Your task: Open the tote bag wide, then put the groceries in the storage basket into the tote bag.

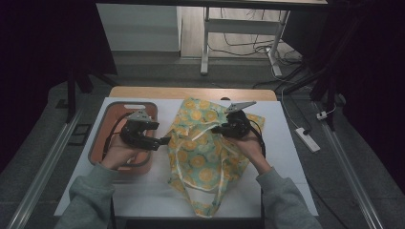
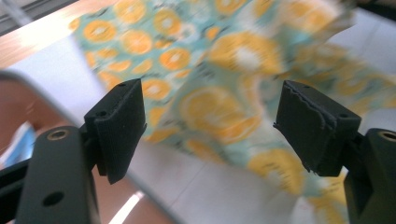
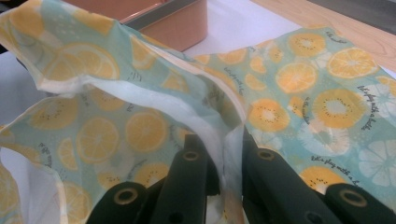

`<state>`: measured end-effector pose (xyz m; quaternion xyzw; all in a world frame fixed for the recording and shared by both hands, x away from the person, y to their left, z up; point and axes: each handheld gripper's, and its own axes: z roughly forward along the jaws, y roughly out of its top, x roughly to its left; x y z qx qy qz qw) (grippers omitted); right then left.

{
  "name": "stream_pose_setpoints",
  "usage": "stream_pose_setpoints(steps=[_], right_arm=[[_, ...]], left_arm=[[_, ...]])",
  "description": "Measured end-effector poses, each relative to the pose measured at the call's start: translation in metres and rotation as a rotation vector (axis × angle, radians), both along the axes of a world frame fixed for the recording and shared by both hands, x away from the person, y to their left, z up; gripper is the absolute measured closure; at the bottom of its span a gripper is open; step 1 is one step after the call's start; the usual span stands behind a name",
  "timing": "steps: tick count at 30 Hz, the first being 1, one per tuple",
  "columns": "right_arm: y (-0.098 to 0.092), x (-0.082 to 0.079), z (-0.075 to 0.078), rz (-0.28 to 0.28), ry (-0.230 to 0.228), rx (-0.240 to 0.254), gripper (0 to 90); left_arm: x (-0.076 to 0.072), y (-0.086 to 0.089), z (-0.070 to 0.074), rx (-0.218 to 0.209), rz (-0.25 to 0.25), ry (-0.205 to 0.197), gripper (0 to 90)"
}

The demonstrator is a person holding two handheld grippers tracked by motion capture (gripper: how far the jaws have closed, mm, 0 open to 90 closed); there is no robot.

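Right gripper view shows the right gripper [image 3: 224, 154] clamped on the white-lined rim of the fruit-print bag [image 3: 299, 93], lifting it. Left gripper [image 2: 210, 130] gapes empty, bag just ahead; it should probably bite the opposite rim squarely to spread the mouth.

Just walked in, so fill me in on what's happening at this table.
A person works a fruit-print fabric bag on the white table with two handheld grippers. The right gripper is clamped on the bag's white-lined edge. The left gripper stands open beside the bag, holding nothing. A salmon tray sits at the left.
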<state>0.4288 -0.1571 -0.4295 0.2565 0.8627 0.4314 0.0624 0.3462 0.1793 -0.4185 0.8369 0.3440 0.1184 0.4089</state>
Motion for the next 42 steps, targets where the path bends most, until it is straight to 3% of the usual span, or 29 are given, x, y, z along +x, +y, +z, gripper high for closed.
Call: stream_pose_setpoints(steps=[3, 6, 20, 25, 29, 33, 42], right_arm=[[-0.001, -0.002, 0.002, -0.001, -0.004, 0.003, 88.2], [-0.003, -0.005, 0.004, -0.003, -0.015, 0.010, 88.1], [-0.011, -0.010, 0.002, -0.023, -0.030, -0.002, 87.9], [-0.010, -0.011, 0.001, -0.017, -0.029, -0.005, 87.9], [-0.009, -0.013, 0.000, -0.011, -0.025, -0.009, 87.9], [-0.007, -0.014, -0.003, -0.011, -0.021, -0.014, 87.9], [-0.007, -0.013, -0.005, -0.008, -0.016, -0.017, 87.9]], left_arm=[[0.004, 0.008, -0.003, 0.026, 0.027, 0.008, 24.5], [0.008, 0.014, -0.007, 0.093, 0.068, 0.007, 24.5], [0.023, 0.038, -0.014, 0.141, 0.162, 0.049, 24.0], [0.030, 0.045, -0.018, 0.176, 0.211, 0.069, 22.9], [0.041, 0.052, -0.022, 0.196, 0.250, 0.100, 22.7], [0.053, 0.055, -0.030, 0.186, 0.270, 0.143, 23.1], [0.065, 0.059, -0.051, 0.295, 0.294, 0.245, 20.8]])
